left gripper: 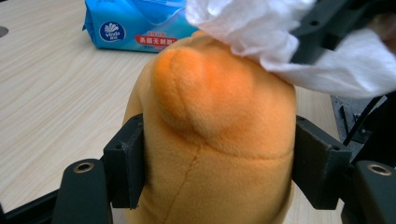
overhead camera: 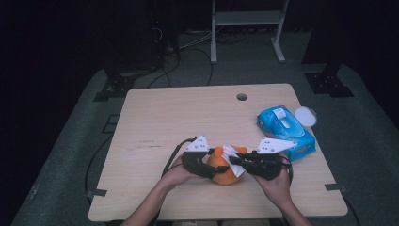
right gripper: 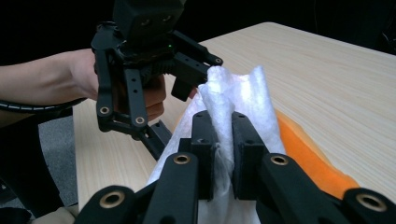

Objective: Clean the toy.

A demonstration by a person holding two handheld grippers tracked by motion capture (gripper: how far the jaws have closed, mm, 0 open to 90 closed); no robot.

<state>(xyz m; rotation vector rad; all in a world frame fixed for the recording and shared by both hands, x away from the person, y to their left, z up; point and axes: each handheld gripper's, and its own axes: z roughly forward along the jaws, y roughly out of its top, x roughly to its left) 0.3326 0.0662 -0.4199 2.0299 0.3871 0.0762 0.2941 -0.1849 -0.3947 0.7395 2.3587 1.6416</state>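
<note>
Left claw (left gripper: pixel 217 172) grips orange plush toy (left gripper: pixel 210 135); right claw (right gripper: pixel 219 154) pinches white tissue (right gripper: pixel 233 98).

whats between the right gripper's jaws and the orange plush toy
A white tissue: the right gripper pinches it against the orange plush toy, seen in both gripper views.

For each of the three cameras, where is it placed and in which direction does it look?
High view: above the person's side, looking forward and down at the table; forearms, left gripper and right gripper show.
Left gripper view: on the left gripper, looking along its jaws, which clamp the orange plush.
Right gripper view: on the right gripper, looking along jaws that pinch the tissue; the other hand shows.
Both gripper views share plush and tissue.
</note>
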